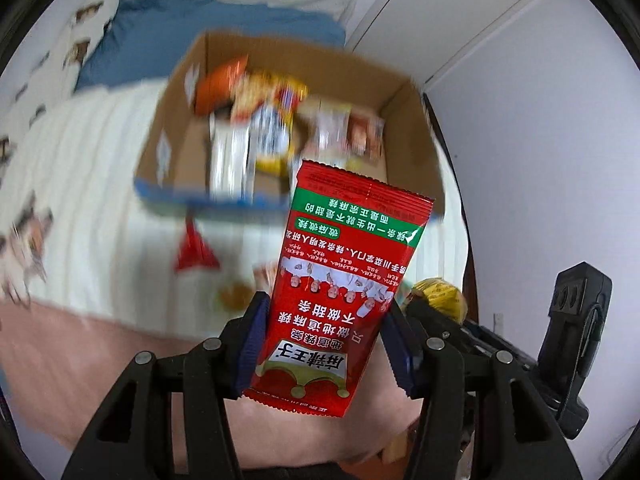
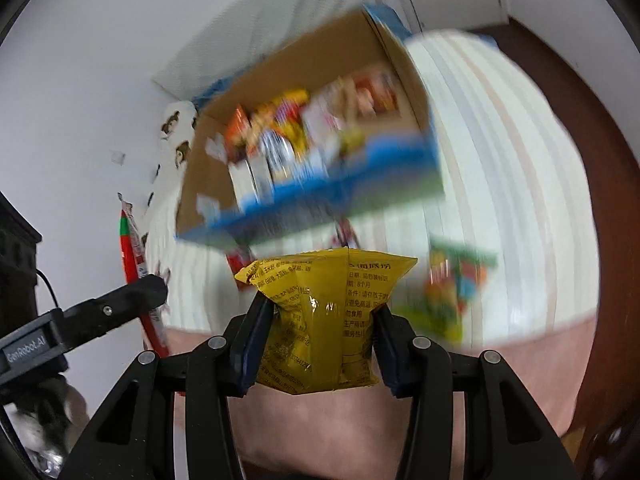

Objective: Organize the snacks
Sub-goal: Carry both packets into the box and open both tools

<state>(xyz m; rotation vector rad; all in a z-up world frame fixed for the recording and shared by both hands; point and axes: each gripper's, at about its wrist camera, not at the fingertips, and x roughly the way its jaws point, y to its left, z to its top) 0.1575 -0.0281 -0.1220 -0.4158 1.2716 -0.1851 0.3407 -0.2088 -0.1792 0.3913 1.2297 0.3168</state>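
A: Left claw point(image 1: 324, 344)?
B: Clamped on red snack packet point(image 1: 348, 280), held above the bed point(image 1: 100, 200), near the cardboard box point(image 1: 404, 128).
A: Right claw point(image 2: 318, 340)?
B: Clamped on yellow snack bag point(image 2: 320, 320). Box holds blurred snacks.

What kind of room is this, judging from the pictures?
Most likely a bedroom. The cardboard box of snacks sits on a bed with a white ribbed blanket, a blue pillow lies behind it, and white cupboard doors stand beside the bed.
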